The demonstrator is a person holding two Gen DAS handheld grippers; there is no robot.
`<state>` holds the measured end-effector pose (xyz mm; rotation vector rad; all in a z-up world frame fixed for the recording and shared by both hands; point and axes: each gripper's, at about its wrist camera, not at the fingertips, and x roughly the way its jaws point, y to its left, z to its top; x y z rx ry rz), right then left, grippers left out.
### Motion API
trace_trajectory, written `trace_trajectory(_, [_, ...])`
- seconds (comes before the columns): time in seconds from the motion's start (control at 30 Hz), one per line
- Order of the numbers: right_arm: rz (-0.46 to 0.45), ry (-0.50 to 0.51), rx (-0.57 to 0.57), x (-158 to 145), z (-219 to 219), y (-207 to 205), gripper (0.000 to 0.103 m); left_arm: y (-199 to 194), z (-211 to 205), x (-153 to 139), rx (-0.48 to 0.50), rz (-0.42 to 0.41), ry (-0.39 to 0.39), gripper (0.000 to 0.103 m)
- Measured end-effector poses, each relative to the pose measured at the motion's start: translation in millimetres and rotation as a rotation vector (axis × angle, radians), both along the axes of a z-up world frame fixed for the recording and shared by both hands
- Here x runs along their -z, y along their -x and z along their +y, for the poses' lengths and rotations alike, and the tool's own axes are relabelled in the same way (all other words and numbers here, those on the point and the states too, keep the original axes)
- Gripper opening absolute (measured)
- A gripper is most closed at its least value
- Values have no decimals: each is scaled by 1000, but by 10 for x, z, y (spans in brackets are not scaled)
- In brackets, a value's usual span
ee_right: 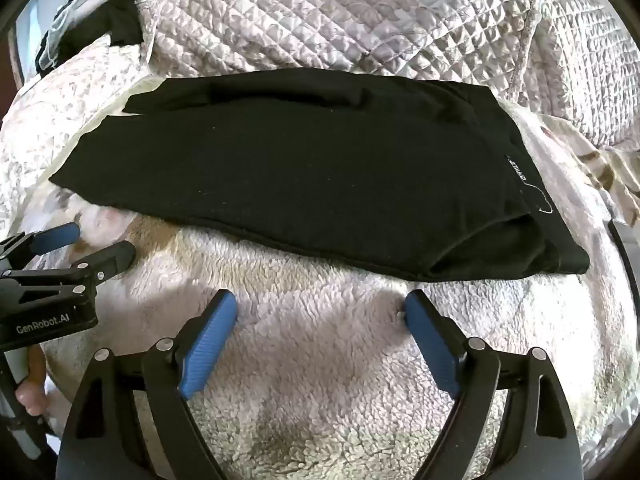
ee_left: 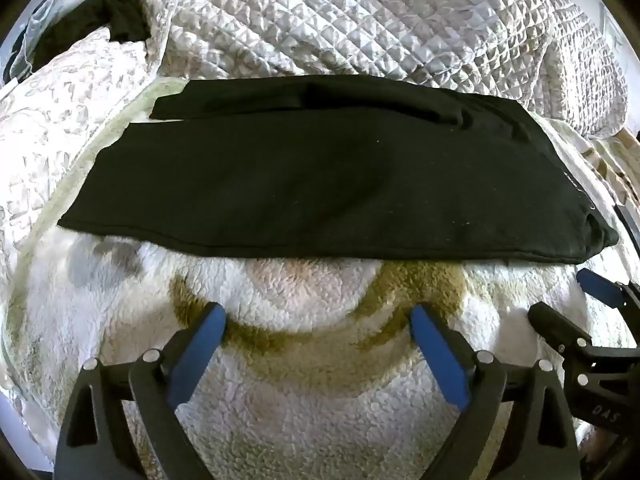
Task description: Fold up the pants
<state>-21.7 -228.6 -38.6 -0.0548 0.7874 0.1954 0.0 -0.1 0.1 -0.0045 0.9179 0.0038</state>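
Observation:
Black pants (ee_left: 328,176) lie flat and folded lengthwise on a fluffy white blanket (ee_left: 304,400), legs to the left, waist end to the right. In the right wrist view the same pants (ee_right: 304,176) show small white lettering near the right end. My left gripper (ee_left: 318,320) hovers open over the blanket just in front of the pants' near edge, with nothing between its blue pads. My right gripper (ee_right: 320,308) is open too, short of the near edge, holding nothing. Each gripper shows at the edge of the other's view: the right gripper (ee_left: 568,300), the left gripper (ee_right: 100,244).
A quilted white bedspread (ee_left: 360,20) is bunched up behind the pants. A dark garment (ee_left: 108,12) lies at the far left corner by a white rail. A patterned pillow (ee_left: 60,120) sits left. A person's fingers (ee_right: 30,398) grip the left handle.

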Motion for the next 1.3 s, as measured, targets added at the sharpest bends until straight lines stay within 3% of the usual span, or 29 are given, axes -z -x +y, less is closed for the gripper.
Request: trace_trajectory(1.3, [-26,19,-2,-6,25,33,86,19,11,30,3,-2,7,99])
